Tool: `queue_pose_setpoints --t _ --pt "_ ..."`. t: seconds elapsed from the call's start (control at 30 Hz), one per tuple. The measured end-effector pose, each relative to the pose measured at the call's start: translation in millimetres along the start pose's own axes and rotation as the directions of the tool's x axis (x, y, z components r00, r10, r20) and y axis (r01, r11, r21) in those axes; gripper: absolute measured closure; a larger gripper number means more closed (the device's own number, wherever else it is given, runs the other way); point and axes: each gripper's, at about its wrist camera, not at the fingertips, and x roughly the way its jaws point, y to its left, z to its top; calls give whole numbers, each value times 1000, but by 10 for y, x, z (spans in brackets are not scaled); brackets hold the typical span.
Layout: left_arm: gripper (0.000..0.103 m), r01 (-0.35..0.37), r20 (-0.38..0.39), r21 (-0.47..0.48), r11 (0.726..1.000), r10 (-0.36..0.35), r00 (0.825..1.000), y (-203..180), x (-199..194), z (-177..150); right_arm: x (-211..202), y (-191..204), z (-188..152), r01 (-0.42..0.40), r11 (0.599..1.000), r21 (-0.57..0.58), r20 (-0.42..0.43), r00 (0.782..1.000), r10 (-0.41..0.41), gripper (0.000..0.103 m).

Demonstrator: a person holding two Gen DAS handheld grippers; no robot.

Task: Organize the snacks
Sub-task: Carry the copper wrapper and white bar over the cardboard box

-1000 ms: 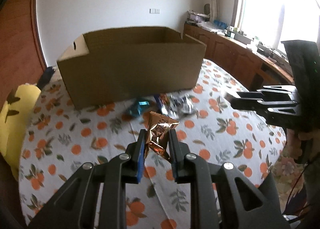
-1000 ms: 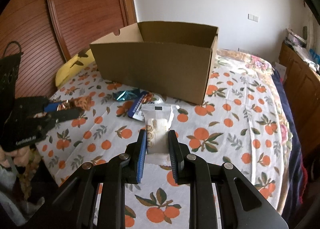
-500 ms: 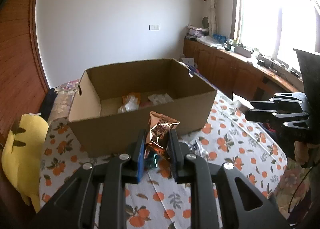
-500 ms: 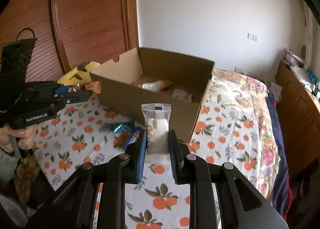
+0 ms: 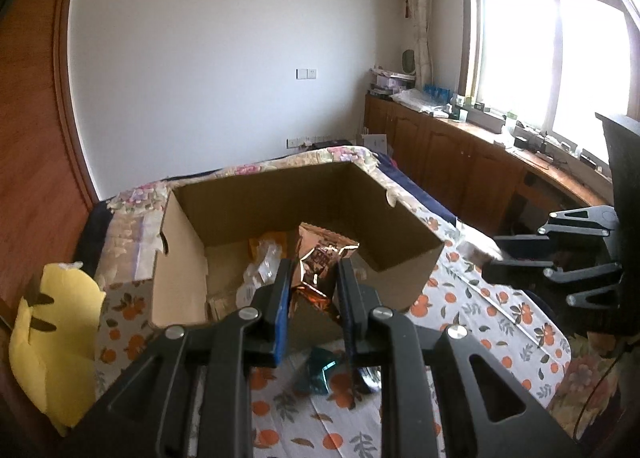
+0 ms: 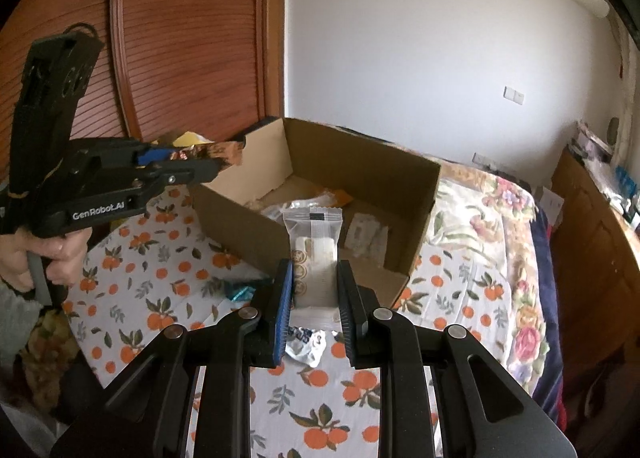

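Left gripper [image 5: 313, 290] clamped on a copper foil snack packet [image 5: 318, 270], held above the near wall of the open cardboard box [image 5: 400, 254]. Clear and orange wrappers [image 5: 266, 258] lie inside the box. Teal wrapper [image 5: 320, 370] on the orange-print cloth [image 5: 460, 310] below. Right gripper [image 5: 496, 258] at right edge; its grip unclear.

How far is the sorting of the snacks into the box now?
Done: several packets lie inside the brown cardboard box. In hand: left gripper holds a copper foil packet, right gripper a clear white snack bar. Left: a teal wrapper and a silver packet on the cloth.
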Motion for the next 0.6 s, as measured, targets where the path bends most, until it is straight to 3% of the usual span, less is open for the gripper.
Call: queue_pose_setpoints --t 0.6 --pt "84 -24 6 19 1000 24 1000 142 96 217 234 -28 307 38 998 -40 -15 999 -39 83"
